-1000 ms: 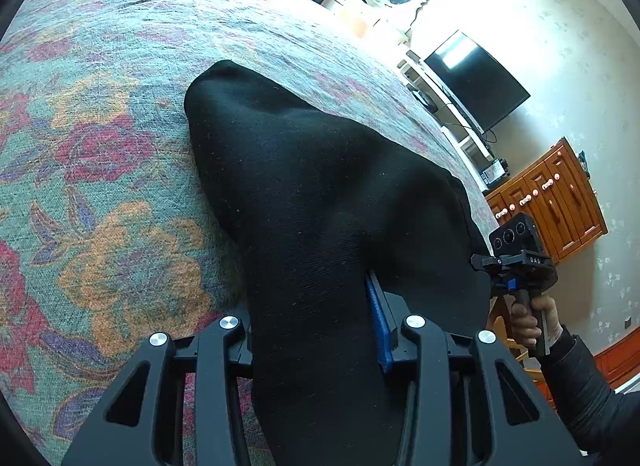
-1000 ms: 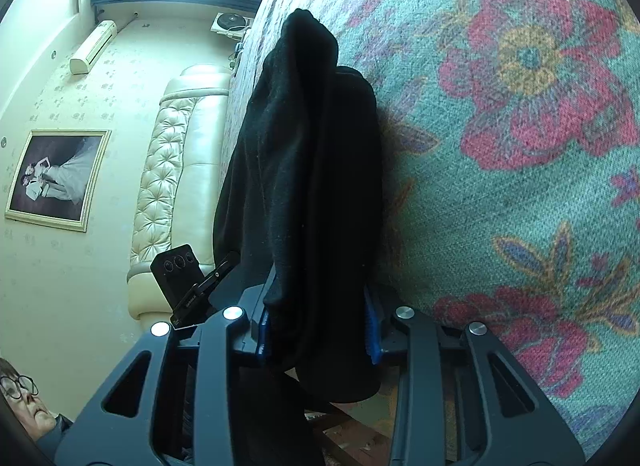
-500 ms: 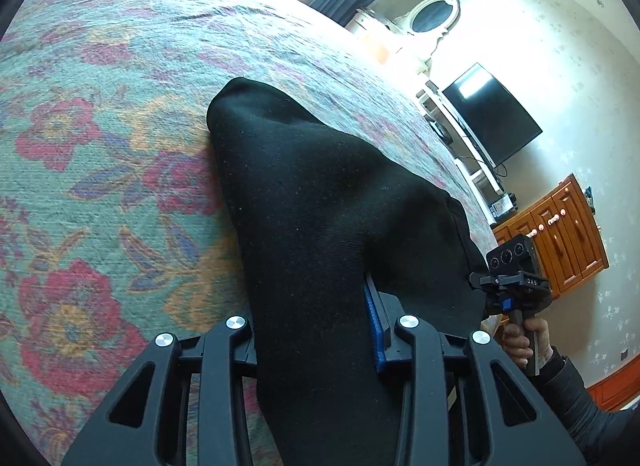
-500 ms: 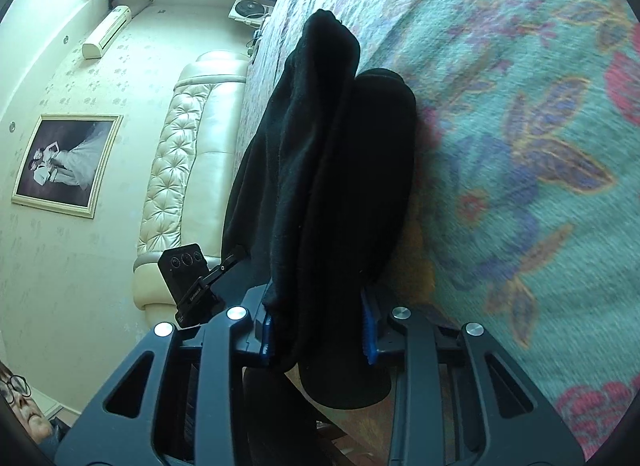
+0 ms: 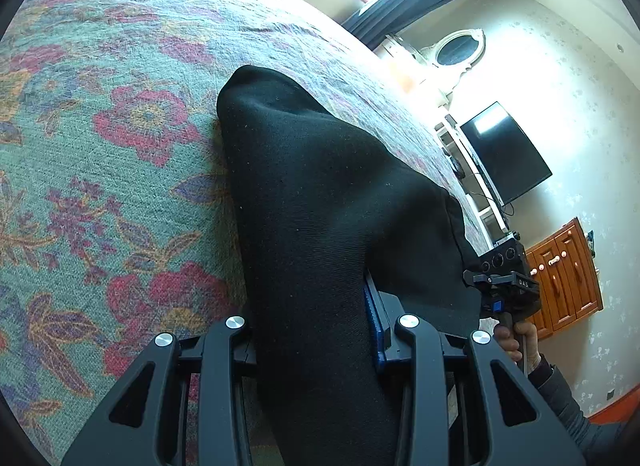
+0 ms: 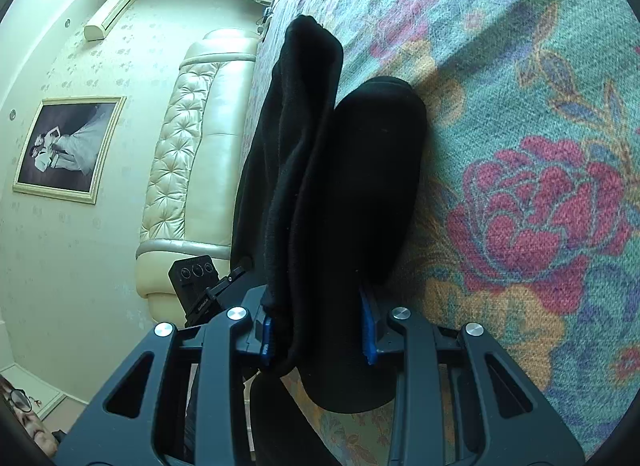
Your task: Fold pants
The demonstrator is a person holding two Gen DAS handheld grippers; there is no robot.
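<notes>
- Left wrist view: left gripper (image 5: 316, 326) has its jaws clamped on the black pants (image 5: 320, 193), which drape over the bed (image 5: 100, 185).
- Right gripper (image 6: 318, 330) is likewise clamped on bunched layers.
- Step in hand, I judge: carrying the held end across to fold.
- Next: lower it evenly, edges aligned, then release.

I saw the pants (image 5: 320, 201) draped from the bed (image 5: 120, 169) over its edge, clamped between my left gripper (image 5: 316, 330) and right gripper (image 6: 316, 330), side by side.
</notes>
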